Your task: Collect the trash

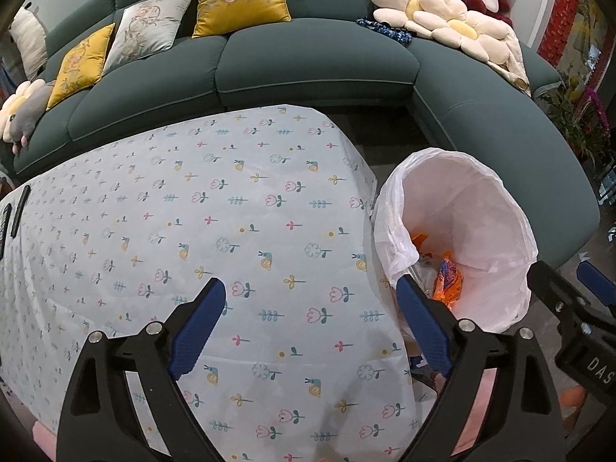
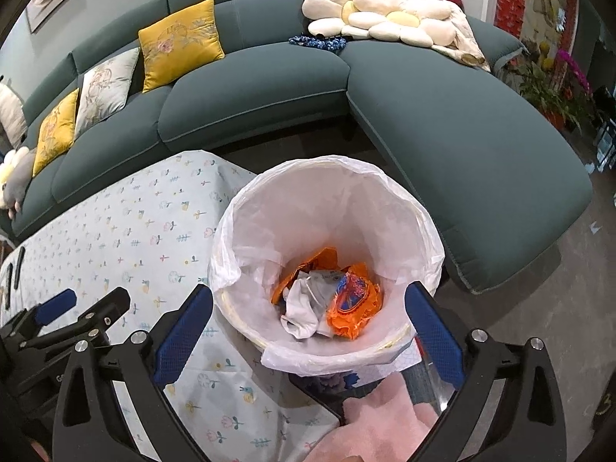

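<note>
My left gripper (image 1: 312,323) hangs wide open and empty over the flowered tablecloth (image 1: 215,231), with the lined bin (image 1: 512,208) ahead to its right. My right gripper (image 2: 308,331), jaws equally spread and holding nothing, sits directly above that bin, the nearer tool. The orange wrappers (image 2: 354,308) and white wad (image 2: 304,304) lie at the bottom, straight ahead between its fingers.

White-lined bin (image 2: 327,211) holds orange wrappers (image 2: 354,306) and what looks like crumpled white paper (image 2: 304,308); tablecloth (image 1: 192,231) pale, flower-printed.
</note>
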A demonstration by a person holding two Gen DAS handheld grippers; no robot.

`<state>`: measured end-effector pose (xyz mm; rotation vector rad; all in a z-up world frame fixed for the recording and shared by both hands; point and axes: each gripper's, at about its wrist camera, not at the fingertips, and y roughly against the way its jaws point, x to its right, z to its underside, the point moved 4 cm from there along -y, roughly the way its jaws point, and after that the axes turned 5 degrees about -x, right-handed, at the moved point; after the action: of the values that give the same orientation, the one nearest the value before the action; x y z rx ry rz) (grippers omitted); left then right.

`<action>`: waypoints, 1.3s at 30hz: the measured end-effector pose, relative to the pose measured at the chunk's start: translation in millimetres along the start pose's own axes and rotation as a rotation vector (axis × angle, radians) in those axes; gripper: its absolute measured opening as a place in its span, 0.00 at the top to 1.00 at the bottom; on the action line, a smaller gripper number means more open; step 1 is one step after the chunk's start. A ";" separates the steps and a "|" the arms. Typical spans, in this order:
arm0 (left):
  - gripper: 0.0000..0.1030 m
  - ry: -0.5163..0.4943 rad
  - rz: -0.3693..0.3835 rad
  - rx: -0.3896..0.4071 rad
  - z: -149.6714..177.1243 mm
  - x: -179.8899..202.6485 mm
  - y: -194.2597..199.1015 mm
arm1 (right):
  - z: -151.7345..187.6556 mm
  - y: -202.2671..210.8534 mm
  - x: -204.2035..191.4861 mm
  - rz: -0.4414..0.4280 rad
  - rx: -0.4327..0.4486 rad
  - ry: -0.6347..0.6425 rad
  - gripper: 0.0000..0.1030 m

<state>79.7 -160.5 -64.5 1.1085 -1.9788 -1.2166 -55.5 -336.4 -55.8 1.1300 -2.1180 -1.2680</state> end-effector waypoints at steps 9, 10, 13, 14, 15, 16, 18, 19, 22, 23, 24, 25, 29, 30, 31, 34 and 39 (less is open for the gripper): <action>0.15 -0.004 -0.008 0.003 4.5 4.6 3.1 | 8.0 -0.7 -1.2 0.024 -0.008 0.048 0.07; 0.14 -0.004 -0.008 0.003 4.7 5.1 3.1 | 9.1 -1.3 -1.5 0.025 -0.010 0.051 0.07; 0.14 0.001 -0.006 0.003 4.7 5.4 3.4 | 10.5 -2.1 -0.3 0.026 -0.013 0.056 0.07; 0.14 0.004 -0.007 0.005 4.5 6.3 3.9 | 11.2 -2.6 0.2 0.027 -0.016 0.058 0.07; 0.14 0.005 -0.009 0.006 4.4 7.1 4.3 | 11.8 -3.0 0.7 0.026 -0.017 0.059 0.07; 0.14 0.006 -0.009 0.007 4.1 8.2 4.6 | 12.7 -3.2 1.0 0.025 -0.019 0.059 0.07; 0.14 0.007 -0.012 0.007 3.7 10.2 4.8 | 13.7 -4.6 2.2 0.029 -0.026 0.060 0.07; 0.14 0.006 -0.011 0.007 3.5 10.3 4.8 | 13.9 -5.2 2.1 0.030 -0.027 0.061 0.07; 0.14 0.001 -0.019 0.010 3.9 13.8 3.8 | 16.0 -6.2 3.4 0.030 -0.030 0.061 0.07; 0.14 0.001 -0.020 0.008 4.1 14.4 3.3 | 16.6 -6.7 3.4 0.032 -0.032 0.066 0.07; 0.14 0.001 -0.019 0.007 4.6 15.6 2.9 | 16.9 -7.0 3.4 0.034 -0.032 0.070 0.07; 0.14 0.000 -0.018 0.007 5.1 16.6 2.5 | 17.6 -7.3 3.4 0.037 -0.032 0.075 0.07; 0.14 0.005 -0.021 0.011 6.9 18.2 1.3 | 19.2 -8.5 5.4 0.029 -0.036 0.066 0.07; 0.14 0.006 -0.023 0.012 7.8 19.3 0.7 | 19.1 -8.7 6.2 0.029 -0.034 0.065 0.07; 0.14 0.004 -0.025 0.011 8.7 20.5 -0.1 | 19.0 -8.8 6.5 0.030 -0.034 0.065 0.07; 0.14 -0.004 -0.034 0.004 10.6 24.2 -2.0 | 19.4 -9.2 7.2 0.031 -0.034 0.065 0.07; 0.14 -0.009 -0.056 0.007 11.9 26.6 -3.3 | 19.9 -12.0 9.7 0.033 -0.036 0.071 0.07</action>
<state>58.2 -179.0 -71.6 1.1708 -1.9722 -1.2455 -69.8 -336.8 -76.4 1.1039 -2.0461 -1.2282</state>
